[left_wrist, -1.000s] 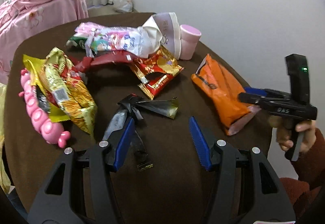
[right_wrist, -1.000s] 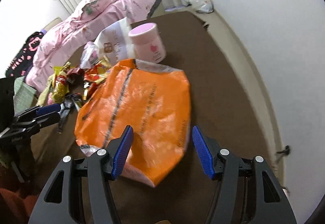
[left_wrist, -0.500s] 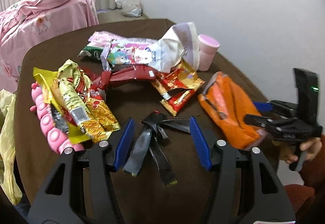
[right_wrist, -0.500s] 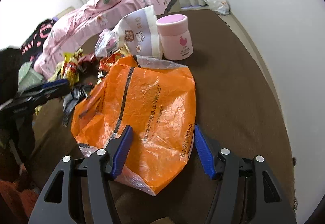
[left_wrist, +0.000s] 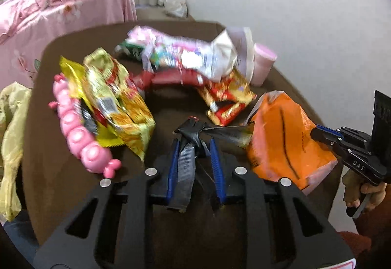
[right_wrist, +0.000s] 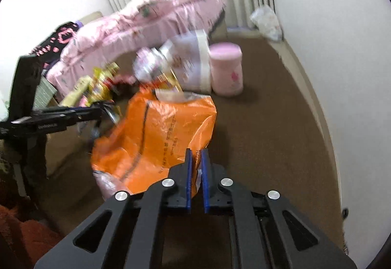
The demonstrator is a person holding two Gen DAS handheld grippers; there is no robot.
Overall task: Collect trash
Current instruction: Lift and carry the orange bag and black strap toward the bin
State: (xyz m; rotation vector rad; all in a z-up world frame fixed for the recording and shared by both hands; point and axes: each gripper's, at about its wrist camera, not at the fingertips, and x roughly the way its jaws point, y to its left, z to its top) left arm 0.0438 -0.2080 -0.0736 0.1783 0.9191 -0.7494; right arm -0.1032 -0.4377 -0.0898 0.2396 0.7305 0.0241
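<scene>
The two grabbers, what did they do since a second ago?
Both have just closed: the left gripper on the crumpled black wrapper, the right gripper on the orange plastic bag's edge. The pink round tub and pink caterpillar toy stayed put.

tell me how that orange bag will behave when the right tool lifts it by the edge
Probably floppy: the orange bag is thin crinkled plastic, already creased and sagging where the right tool, just closed, pinches its edge. It looks light, so it should lift easily but dangle and swing. Its open mouth near the pink canister might gape.
</scene>
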